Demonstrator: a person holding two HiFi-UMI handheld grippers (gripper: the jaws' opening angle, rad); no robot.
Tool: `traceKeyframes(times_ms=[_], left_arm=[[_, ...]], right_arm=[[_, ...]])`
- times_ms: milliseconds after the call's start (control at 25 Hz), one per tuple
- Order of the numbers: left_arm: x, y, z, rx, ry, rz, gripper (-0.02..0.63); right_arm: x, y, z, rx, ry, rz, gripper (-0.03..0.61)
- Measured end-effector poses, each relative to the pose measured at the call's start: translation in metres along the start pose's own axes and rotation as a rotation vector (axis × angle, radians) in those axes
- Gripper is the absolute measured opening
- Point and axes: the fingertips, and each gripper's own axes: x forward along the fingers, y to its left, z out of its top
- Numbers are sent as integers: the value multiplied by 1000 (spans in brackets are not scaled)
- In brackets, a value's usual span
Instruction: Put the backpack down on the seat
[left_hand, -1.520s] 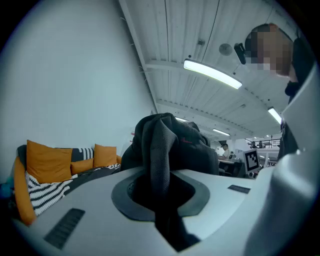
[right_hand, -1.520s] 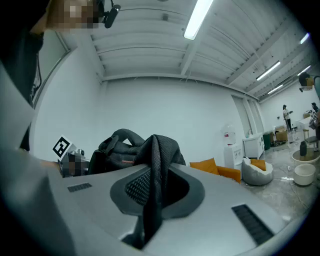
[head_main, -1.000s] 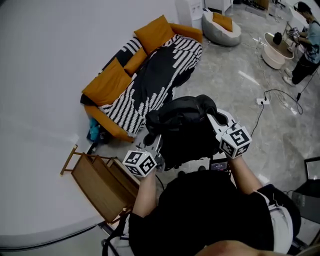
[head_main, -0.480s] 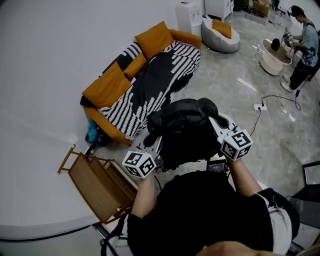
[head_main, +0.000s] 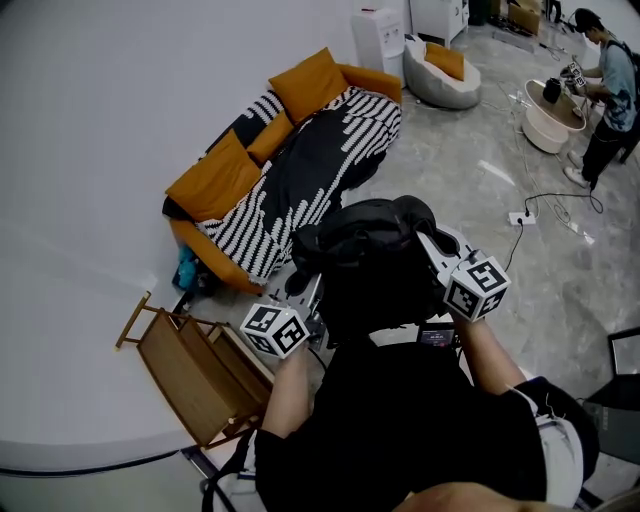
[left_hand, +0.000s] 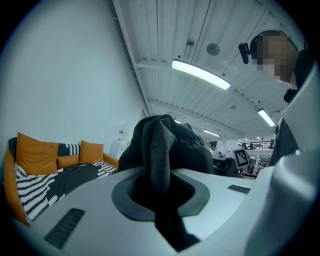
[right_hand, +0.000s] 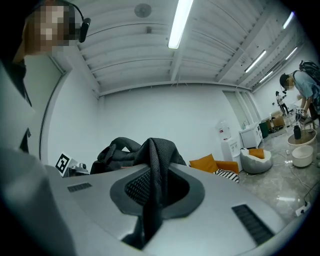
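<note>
A black backpack (head_main: 368, 262) hangs in the air in front of me, held between both grippers. My left gripper (head_main: 305, 292) is shut on a black fabric strap (left_hand: 161, 160) of the backpack at its left side. My right gripper (head_main: 436, 246) is shut on a black mesh strap (right_hand: 156, 170) at its right side. In the gripper views, each strap runs down between the closed jaws of my left gripper (left_hand: 161, 197) and right gripper (right_hand: 152, 200). The seat, an orange sofa (head_main: 215, 180) under a black and white striped throw, stands against the wall beyond the backpack.
A wooden folding chair (head_main: 195, 365) stands on the floor at my lower left. A grey beanbag (head_main: 440, 72) and a white water dispenser (head_main: 378, 35) are past the sofa. A power strip with a cable (head_main: 522, 214) lies on the floor at right, near a person (head_main: 605, 90).
The sofa has slid slightly lower in the head view as both grippers carry the backpack toward it. Both grips on the straps are unchanged.
</note>
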Motion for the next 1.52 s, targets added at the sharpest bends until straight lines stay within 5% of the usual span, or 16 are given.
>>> traceKeyframes(times_ms=[880, 1520], left_arm=[[59, 10, 10, 35, 23, -42, 57], [141, 60, 27, -4, 22, -42, 57]], right_arm=[[13, -48, 16, 9, -4, -14, 48], [86, -119, 32, 13, 45, 4, 48]])
